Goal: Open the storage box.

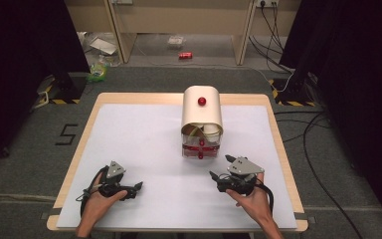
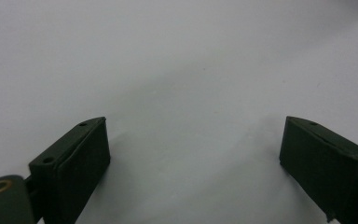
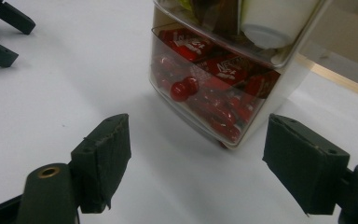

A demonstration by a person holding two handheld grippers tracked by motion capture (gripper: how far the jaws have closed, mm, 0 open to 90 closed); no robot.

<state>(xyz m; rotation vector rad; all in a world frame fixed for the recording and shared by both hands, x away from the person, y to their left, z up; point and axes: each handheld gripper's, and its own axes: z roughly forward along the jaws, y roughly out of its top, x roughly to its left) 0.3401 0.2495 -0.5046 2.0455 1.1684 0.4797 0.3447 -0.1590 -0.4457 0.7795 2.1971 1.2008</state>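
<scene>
Both hand-held grippers rest low on the bench (image 1: 144,129) in the high view, the left hand-held gripper (image 1: 138,188) near the front left, the right hand-held gripper (image 1: 219,167) just in front of the container (image 1: 202,119), apart from it. That container is a cream, round-topped box with a red knob on its lid (image 1: 202,101) and a clear drawer front (image 1: 201,147) facing the person; it stands at the middle of the bench toward the far edge.

From the left gripper view, the left hand-held gripper (image 2: 193,154) has its jaws wide apart over bare white surface, nothing between them.

From the right gripper view, the right hand-held gripper (image 3: 198,158) also stands wide apart and empty, aimed at the lower drawer (image 3: 214,88) of red-wrapped sweets and its small red knob (image 3: 182,88).

I judge this the approach: the next move calls for easing forward and closing on that knob. Open bench lies on both sides; the far and right edges sit near the container.
</scene>
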